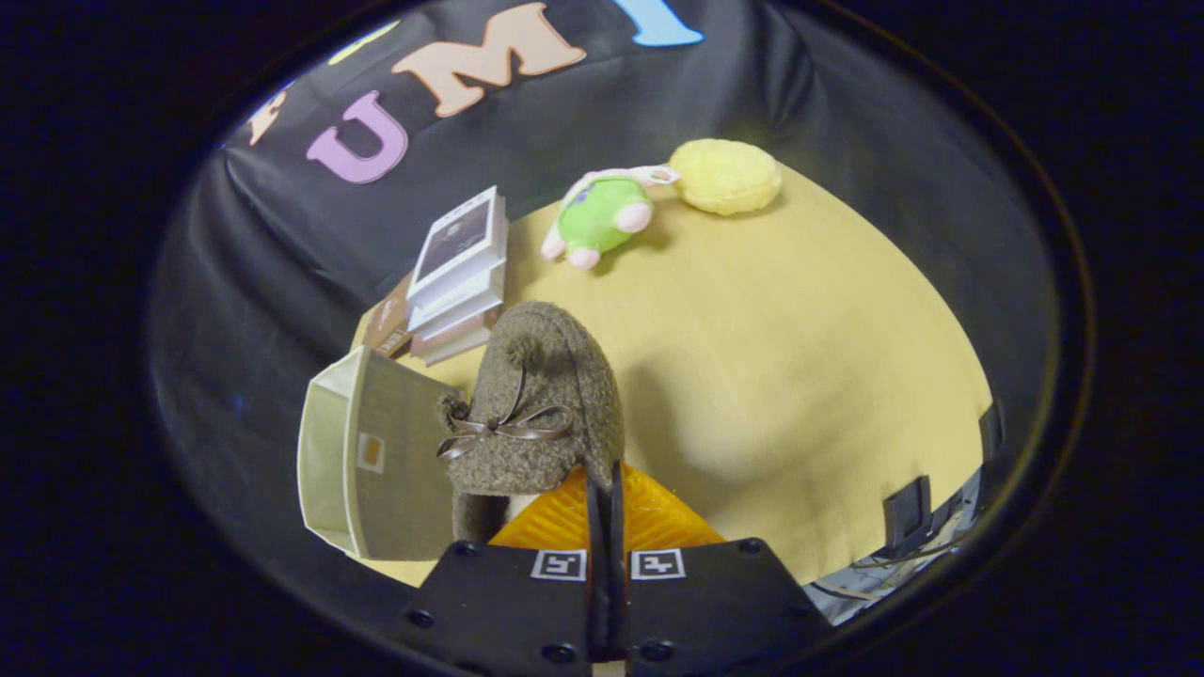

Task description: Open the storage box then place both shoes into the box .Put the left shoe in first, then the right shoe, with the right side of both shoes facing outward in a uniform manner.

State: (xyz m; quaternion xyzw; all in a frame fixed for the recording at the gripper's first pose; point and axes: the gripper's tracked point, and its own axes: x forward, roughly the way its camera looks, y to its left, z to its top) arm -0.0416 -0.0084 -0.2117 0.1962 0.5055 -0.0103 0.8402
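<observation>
Shoe [541,404] pinched in the tool [605,484] — storage box [376,461] just beside.

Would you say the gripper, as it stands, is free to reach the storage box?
Probably yes. The gripper has its fingers closed on the brown shoe, and the storage box sits right beside the shoe, its opening turned away from it, with nothing between them.

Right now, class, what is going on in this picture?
A hand-held gripper has its fingers closed on the edge of a fuzzy brown shoe with a ribbon bow, holding it above the yellow table. The storage box sits just beside the shoe. Books, a green plush toy and a yellow cushion lie beyond.
</observation>
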